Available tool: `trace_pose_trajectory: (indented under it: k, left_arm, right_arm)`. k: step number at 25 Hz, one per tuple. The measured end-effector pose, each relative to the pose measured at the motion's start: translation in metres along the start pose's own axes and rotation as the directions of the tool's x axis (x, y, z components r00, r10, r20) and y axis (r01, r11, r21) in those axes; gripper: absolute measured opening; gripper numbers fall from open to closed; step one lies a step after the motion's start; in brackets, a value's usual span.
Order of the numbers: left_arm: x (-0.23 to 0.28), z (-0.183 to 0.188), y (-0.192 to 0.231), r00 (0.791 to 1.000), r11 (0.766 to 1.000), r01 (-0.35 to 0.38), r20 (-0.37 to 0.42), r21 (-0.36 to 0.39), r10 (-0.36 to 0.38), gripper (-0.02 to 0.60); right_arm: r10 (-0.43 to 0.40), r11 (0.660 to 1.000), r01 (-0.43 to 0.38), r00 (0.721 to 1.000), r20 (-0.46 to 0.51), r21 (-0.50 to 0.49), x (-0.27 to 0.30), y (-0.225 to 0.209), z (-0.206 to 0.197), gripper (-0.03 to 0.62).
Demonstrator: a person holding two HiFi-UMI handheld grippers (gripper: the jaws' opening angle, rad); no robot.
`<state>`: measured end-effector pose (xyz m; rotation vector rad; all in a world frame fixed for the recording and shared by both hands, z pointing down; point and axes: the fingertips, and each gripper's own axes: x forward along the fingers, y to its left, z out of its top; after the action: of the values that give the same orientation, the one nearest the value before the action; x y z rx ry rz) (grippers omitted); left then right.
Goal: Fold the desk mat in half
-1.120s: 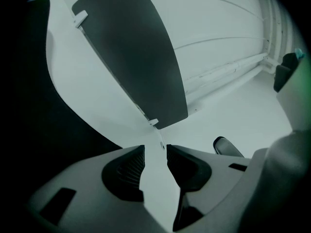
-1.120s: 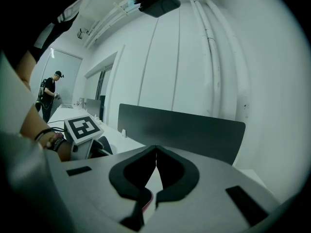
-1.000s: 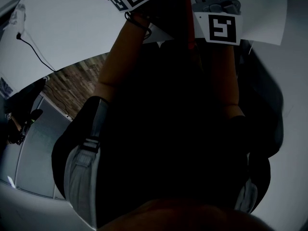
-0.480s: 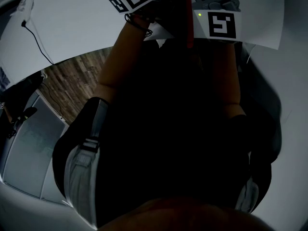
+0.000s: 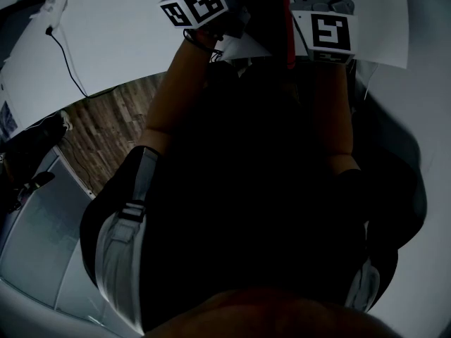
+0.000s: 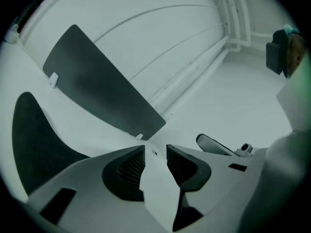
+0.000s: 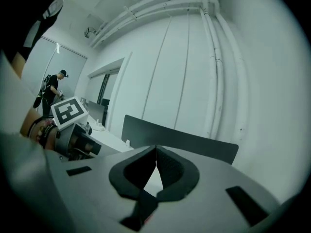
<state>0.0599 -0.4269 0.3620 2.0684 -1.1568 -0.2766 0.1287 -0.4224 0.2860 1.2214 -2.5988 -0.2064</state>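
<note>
Left gripper view: the left gripper (image 6: 155,154) is clamped on a pale strip of the mat (image 6: 158,193), pads biting both faces, with a dark divider (image 6: 97,86) ahead.

Right gripper view: the right gripper (image 7: 155,164) has its tips pinched together on the mat's edge too. Only here does the left gripper show from the side.

Head view: it gives what neither gripper camera does. The mat is raised off the desk (image 5: 106,34) at its near edge, and part of it shows between the grippers.

Judging by that, the fold wants both corners carried level to the far edge. Grips should stay firm, and the edges should be matched before lowering.
</note>
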Motion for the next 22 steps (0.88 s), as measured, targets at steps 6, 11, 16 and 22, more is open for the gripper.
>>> trace_pose_trajectory:
  k: [6,11,16,22]
  left_arm:
    - [-0.048,0.001,-0.029,0.998,0.995,0.057,-0.005,0.086,-0.057,0.144]
    - [-0.088,-0.003,-0.044,0.994,0.981,0.106,-0.02,0.161,-0.104,0.144]
    - [-0.127,0.0,-0.056,0.991,0.942,0.132,-0.038,0.308,-0.127,0.144]
    - [-0.168,0.012,-0.078,0.984,0.887,0.165,-0.011,0.432,-0.177,0.144]
  right_arm:
    - [-0.064,0.998,0.064,0.998,0.016,-0.001,-0.039,0.029,0.021,0.029]
    - [-0.11,0.994,0.111,0.993,0.037,-0.021,-0.067,0.06,0.041,0.029]
    - [-0.148,0.987,0.151,0.987,0.054,-0.049,-0.091,0.091,0.06,0.029]
    - [-0.19,0.979,0.194,0.98,0.059,-0.071,-0.114,0.12,0.078,0.029]
